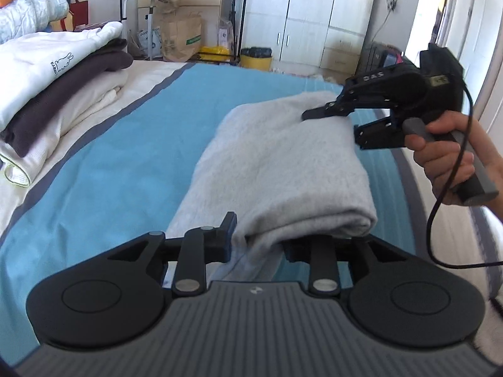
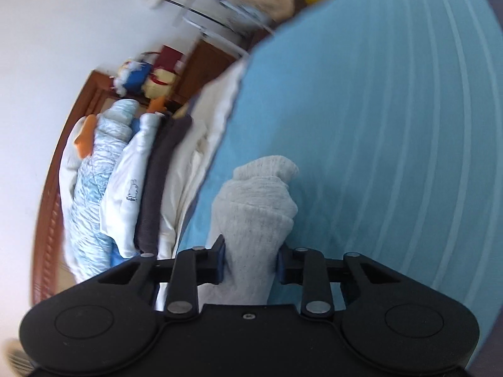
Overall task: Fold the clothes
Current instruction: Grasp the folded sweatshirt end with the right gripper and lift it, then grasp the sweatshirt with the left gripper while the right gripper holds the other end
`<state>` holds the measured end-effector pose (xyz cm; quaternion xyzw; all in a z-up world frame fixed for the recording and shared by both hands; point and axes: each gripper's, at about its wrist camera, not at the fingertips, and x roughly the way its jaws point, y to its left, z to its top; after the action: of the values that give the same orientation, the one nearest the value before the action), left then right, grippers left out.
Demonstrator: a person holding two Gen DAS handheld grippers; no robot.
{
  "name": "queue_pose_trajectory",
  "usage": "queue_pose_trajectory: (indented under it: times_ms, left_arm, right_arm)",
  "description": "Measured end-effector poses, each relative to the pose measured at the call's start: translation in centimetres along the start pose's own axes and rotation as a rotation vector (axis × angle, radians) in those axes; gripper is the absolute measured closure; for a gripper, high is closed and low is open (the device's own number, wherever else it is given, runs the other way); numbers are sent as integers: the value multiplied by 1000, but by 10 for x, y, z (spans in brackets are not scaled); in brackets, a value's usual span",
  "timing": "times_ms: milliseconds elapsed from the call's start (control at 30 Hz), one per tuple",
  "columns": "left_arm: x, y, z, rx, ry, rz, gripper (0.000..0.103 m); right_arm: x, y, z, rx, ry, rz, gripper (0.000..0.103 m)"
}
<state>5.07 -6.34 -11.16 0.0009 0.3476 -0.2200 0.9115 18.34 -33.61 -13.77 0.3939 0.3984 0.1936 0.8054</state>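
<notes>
A light grey fleece garment (image 1: 283, 163) lies folded over on the blue bedsheet (image 1: 132, 163). My left gripper (image 1: 259, 238) is shut on its near edge, with cloth bunched between the fingers. My right gripper (image 1: 338, 121), held by a hand at the right, is shut on the garment's far right edge. In the right wrist view the grey garment (image 2: 254, 220) is pinched between the right gripper's (image 2: 250, 264) blue-padded fingers and hangs forward over the blue sheet (image 2: 393, 141).
A stack of folded clothes, white (image 1: 47, 62) over dark grey (image 1: 72, 88) over cream, sits at the left on the bed. A wardrobe (image 1: 314, 15), a yellow bin (image 1: 256, 58) and paper bags stand beyond the bed. The stack (image 2: 151, 182) also shows in the right wrist view.
</notes>
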Motion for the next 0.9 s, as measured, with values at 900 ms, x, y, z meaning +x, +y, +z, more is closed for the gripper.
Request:
queue_pose_trajectory:
  times_ms: [900]
  left_arm:
    - [42, 72, -63, -1037, 259, -432, 39]
  right_arm:
    - [-37, -60, 5, 154, -60, -240, 68]
